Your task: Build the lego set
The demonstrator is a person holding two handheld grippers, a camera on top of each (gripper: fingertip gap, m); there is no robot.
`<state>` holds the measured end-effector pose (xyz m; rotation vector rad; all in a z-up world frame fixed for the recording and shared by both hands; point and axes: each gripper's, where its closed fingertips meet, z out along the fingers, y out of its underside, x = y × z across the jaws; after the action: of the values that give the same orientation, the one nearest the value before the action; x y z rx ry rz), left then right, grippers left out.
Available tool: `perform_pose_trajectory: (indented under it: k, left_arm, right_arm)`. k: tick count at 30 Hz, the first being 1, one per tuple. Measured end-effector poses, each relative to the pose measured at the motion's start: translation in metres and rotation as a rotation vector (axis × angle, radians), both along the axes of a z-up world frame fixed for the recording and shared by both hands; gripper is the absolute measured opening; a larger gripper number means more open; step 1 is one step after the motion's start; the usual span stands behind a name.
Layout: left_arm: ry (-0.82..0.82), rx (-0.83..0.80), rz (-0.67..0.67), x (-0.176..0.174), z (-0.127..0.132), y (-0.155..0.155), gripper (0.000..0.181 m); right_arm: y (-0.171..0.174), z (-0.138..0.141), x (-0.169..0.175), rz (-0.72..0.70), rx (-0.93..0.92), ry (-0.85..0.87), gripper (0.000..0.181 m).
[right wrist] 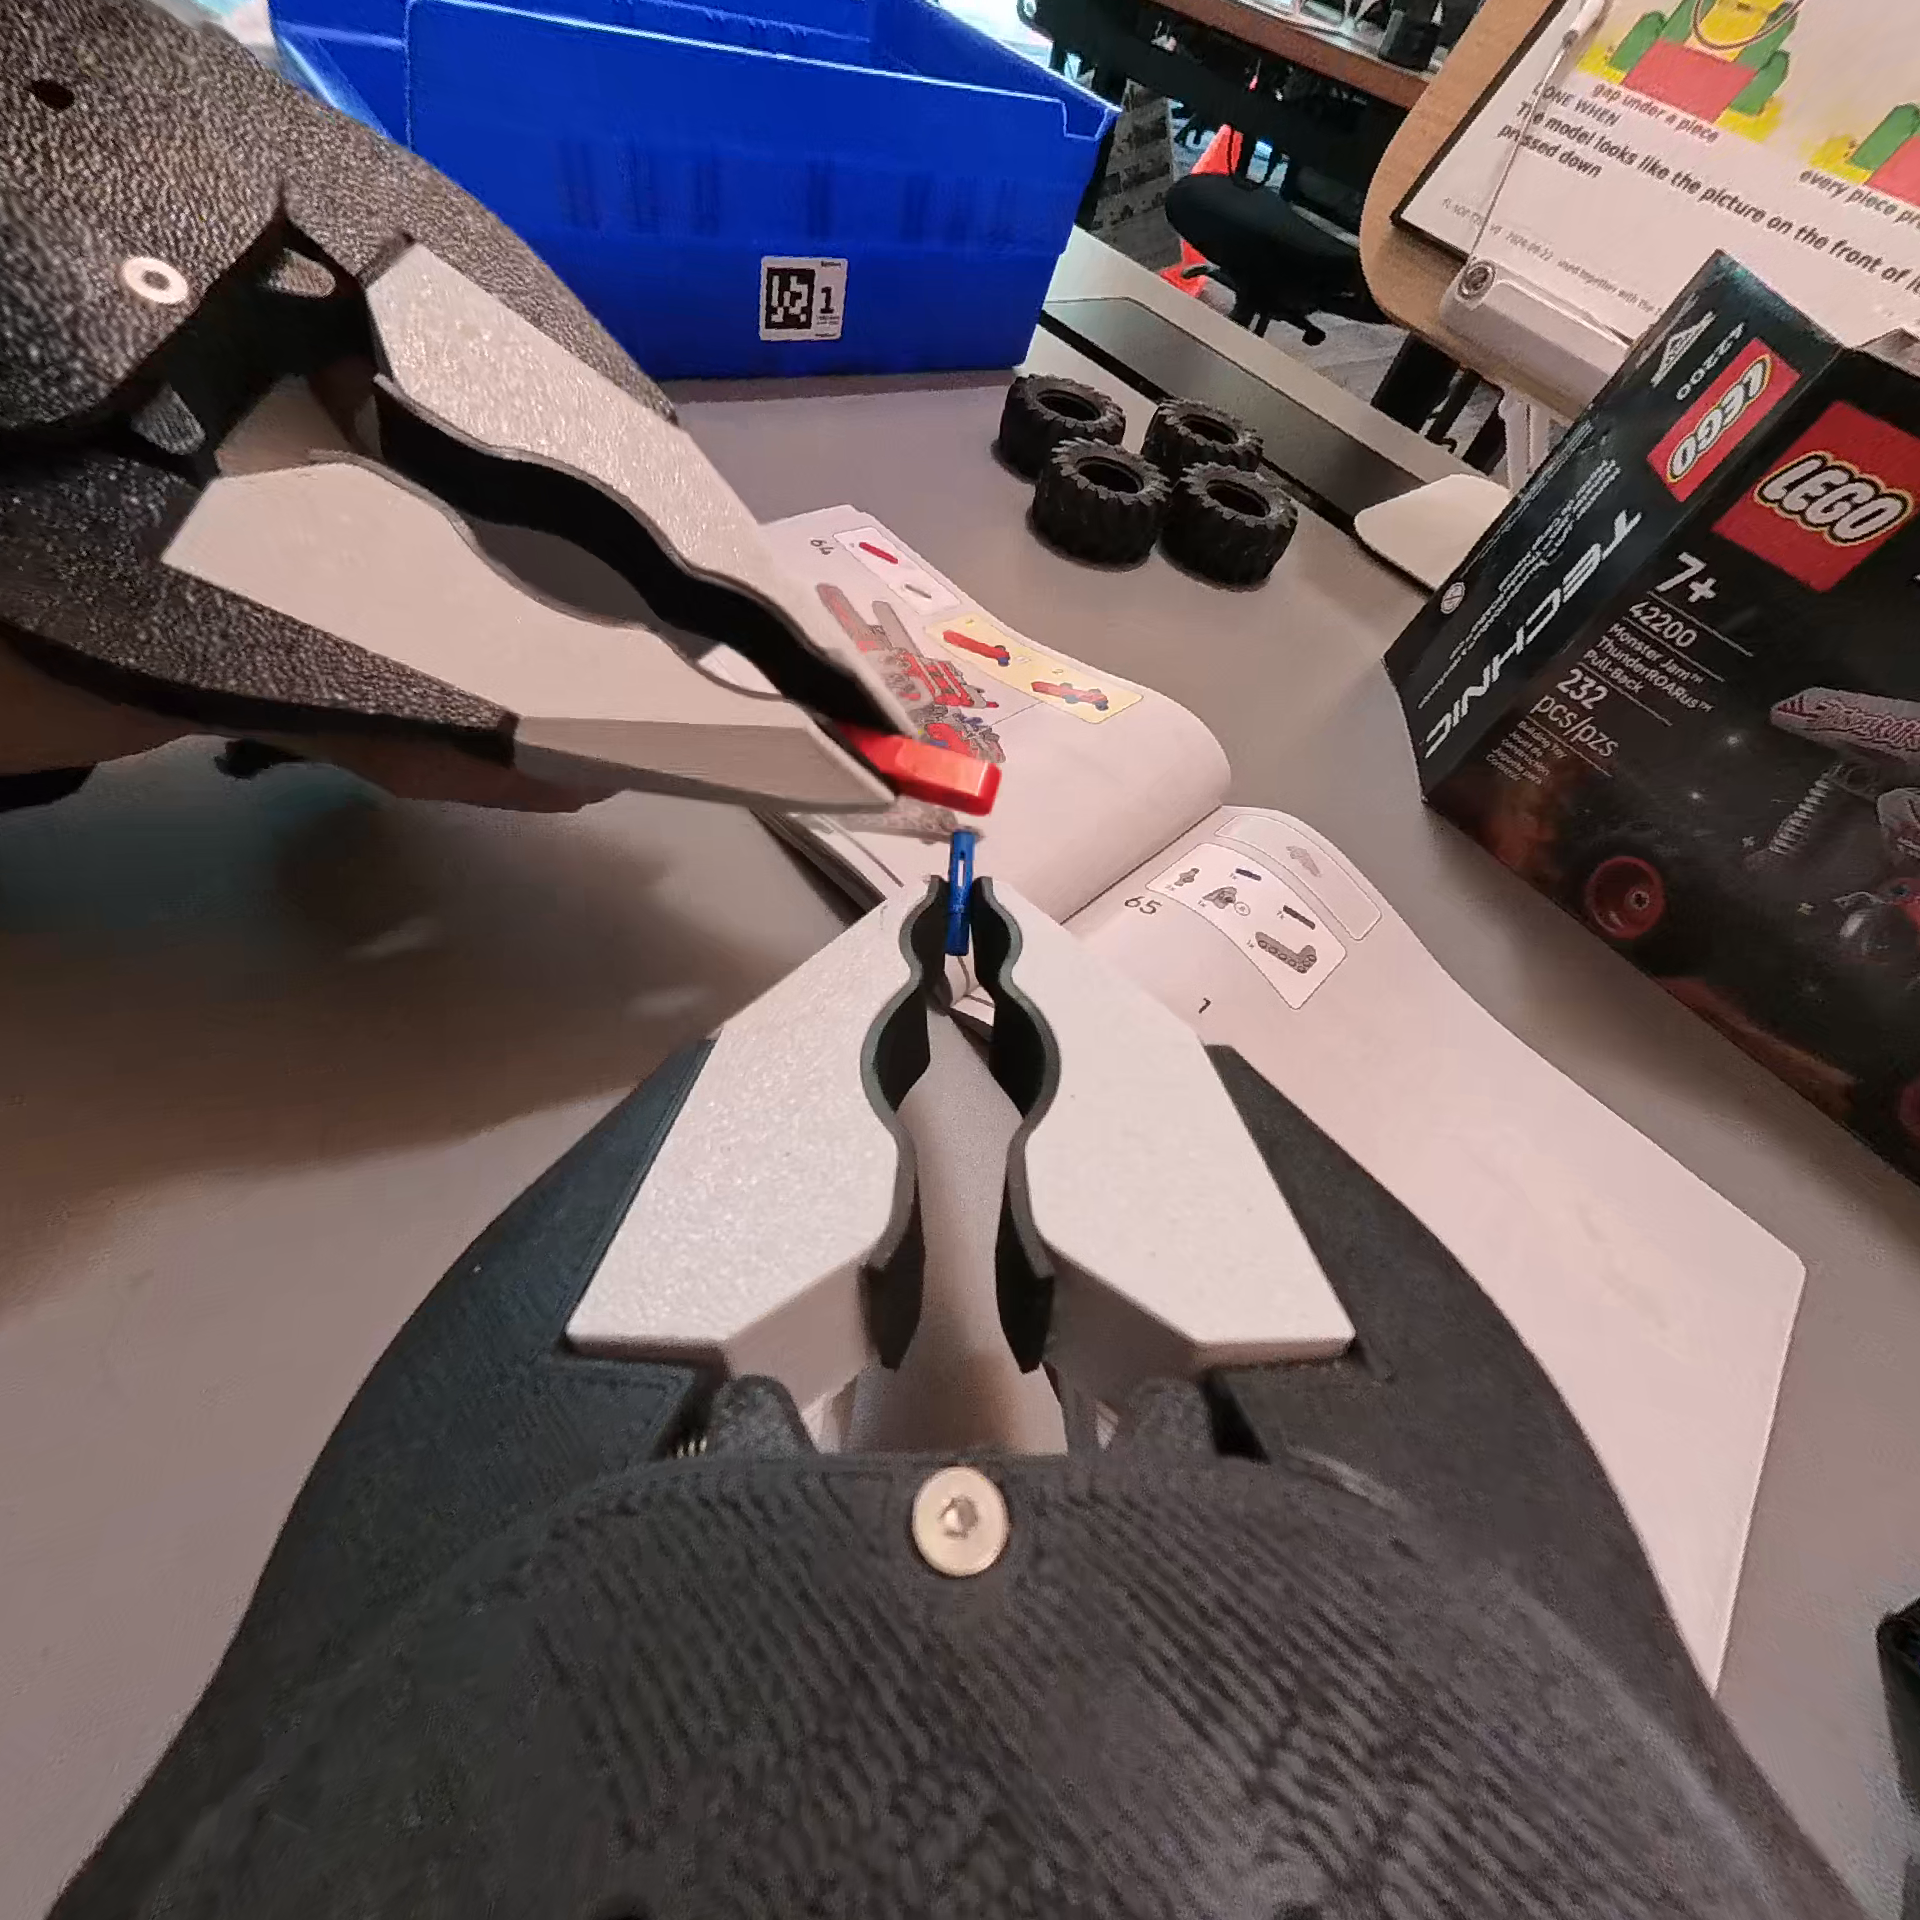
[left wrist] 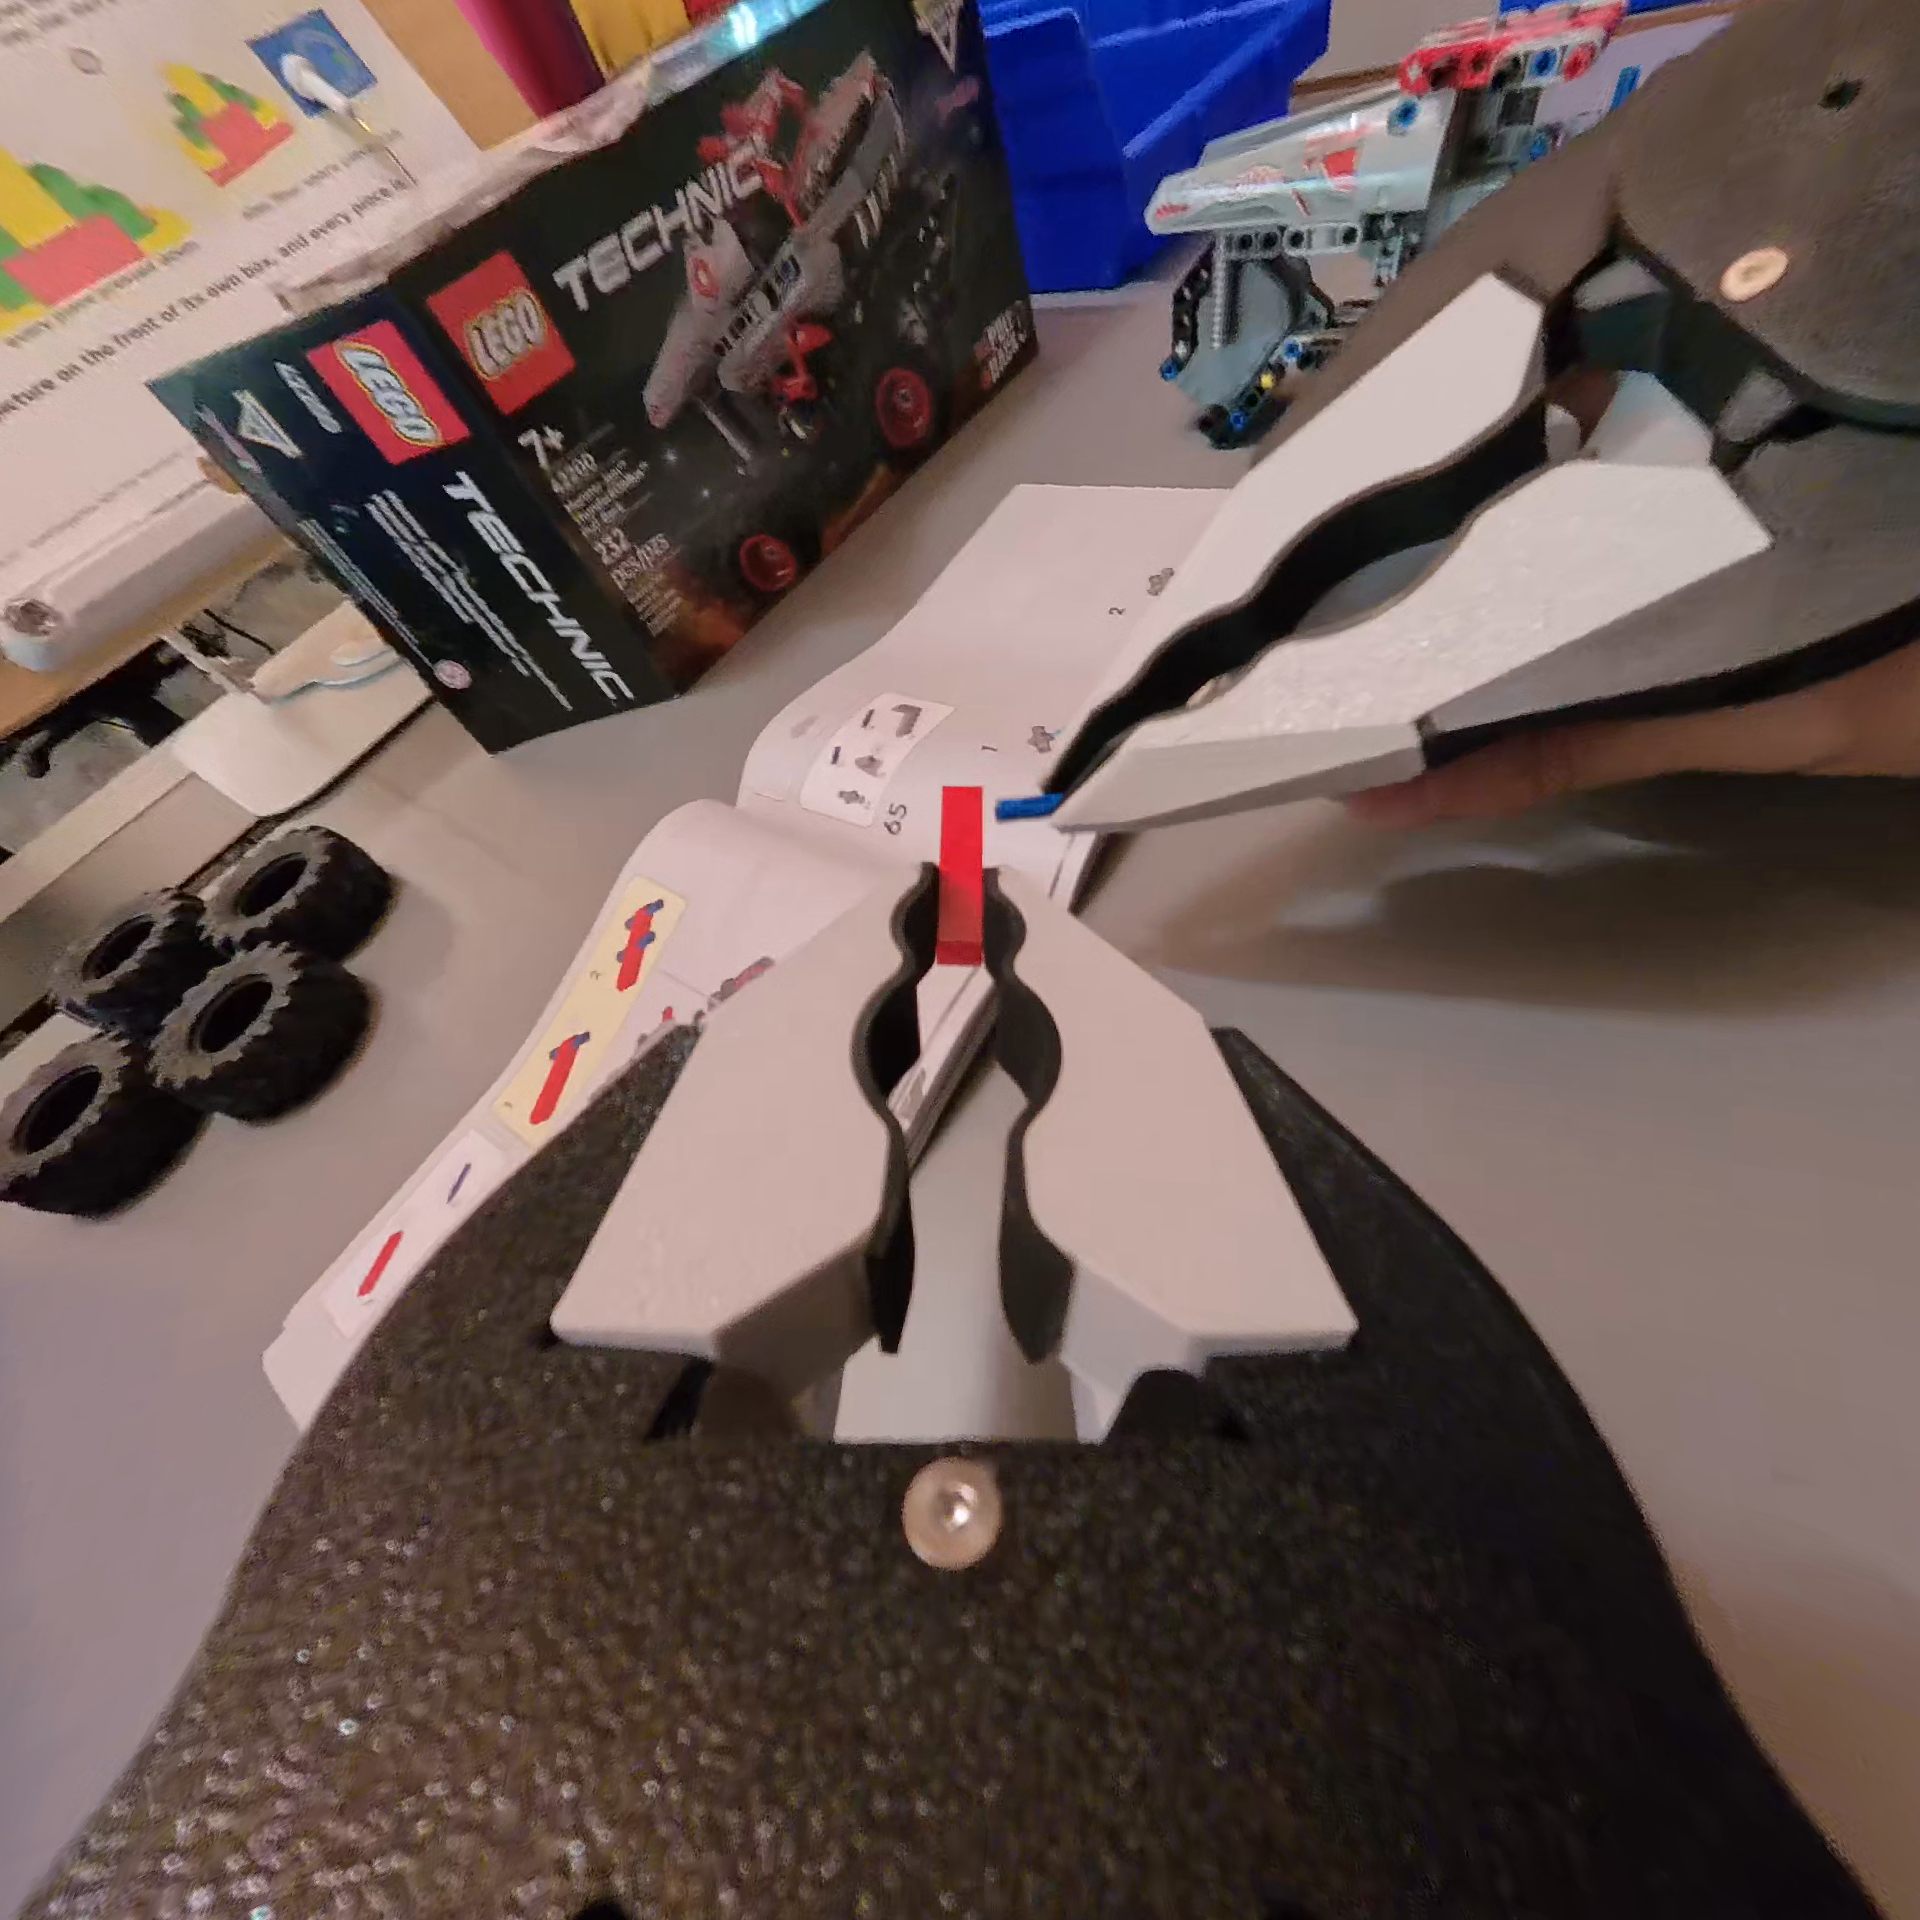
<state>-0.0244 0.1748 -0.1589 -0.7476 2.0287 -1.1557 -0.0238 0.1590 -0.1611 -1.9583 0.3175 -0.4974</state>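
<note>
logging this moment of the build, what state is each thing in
left gripper: shut on red beam
red beam: held, above booklet
right gripper: shut on blue pin
blue pin: held, tip close to red beam
instruction booklet: open, flat on table
lego box: standing upright
four black tires: loose, clustered on table
partly built model: on table, untouched

The left grey-fingered black gripper [left wrist: 958, 883] was clamped shut. The right grey-fingered black gripper [right wrist: 961, 891] was pinched too — tips nearly meeting the left's.
</note>
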Motion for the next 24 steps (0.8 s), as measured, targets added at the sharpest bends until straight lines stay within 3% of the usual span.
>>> perform_pose_trajectory:
  k: [15,24]
  left_arm:
    - [-0.051,0.15,0.018,0.0005,-0.004,-0.0018,0.005]
    - [0.063,0.032,0.008,-0.0006,-0.012,-0.0018,0.006]
  right_arm:
    - [0.0,-0.001,0.001,-0.027,0.002,0.025,0.003]
    - [0.0015,-0.0068,0.0001,-0.066,-0.123,-0.108,0.002]
